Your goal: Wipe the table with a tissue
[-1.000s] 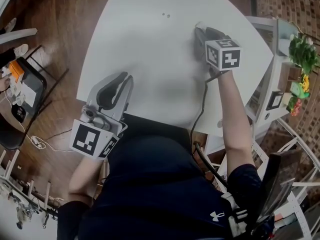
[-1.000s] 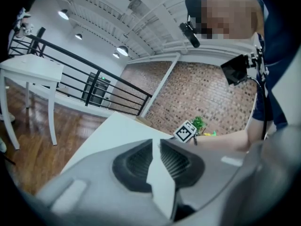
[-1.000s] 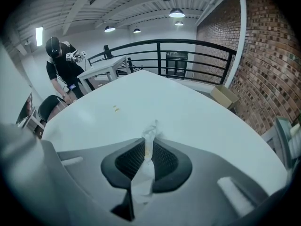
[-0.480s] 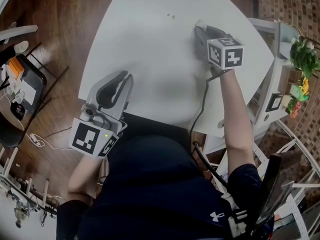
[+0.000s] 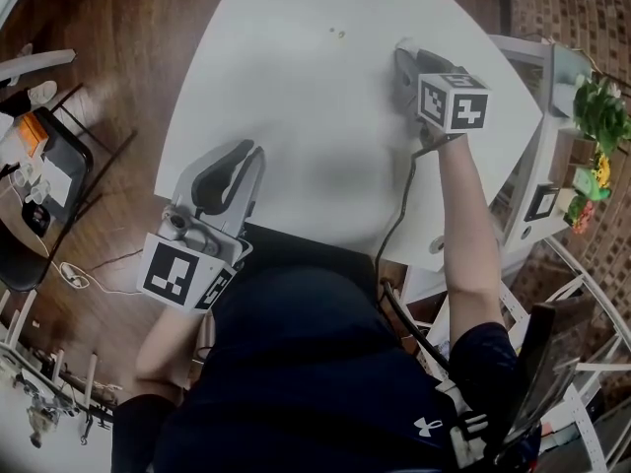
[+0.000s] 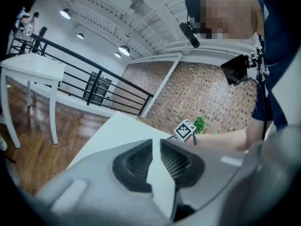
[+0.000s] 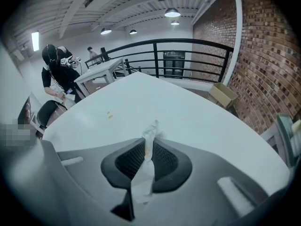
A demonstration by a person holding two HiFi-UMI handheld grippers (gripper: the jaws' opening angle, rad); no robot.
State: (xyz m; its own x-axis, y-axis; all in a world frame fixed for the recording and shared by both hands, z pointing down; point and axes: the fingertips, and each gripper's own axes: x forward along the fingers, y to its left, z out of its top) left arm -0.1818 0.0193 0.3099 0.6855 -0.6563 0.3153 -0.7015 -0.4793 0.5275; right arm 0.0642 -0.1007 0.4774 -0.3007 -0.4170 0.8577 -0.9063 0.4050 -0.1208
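1. Over at 1 o'clock on the white rounded counter (image 5: 286, 97): right tongs (image 7: 149, 142) clamped tight on a crumpled white paper tissue (image 7: 145, 166), twisted tip poking out past the dark ribbed pads (image 7: 127, 161) toward the surface.
2. Down at 7 o'clock, over the near edge: left tongs (image 6: 154, 144) pressed together, nothing gripped, well apart from the tissue.
3. At 10 o'clock from the tissue, near it: two tiny yellowish specks (image 5: 338, 33) on bare counter.

Pinched upright in the jaws of the right gripper (image 7: 147, 144): thin crumpled white tissue (image 7: 151, 129), faintly yellow-stained, tip against the white tabletop (image 5: 296, 97).
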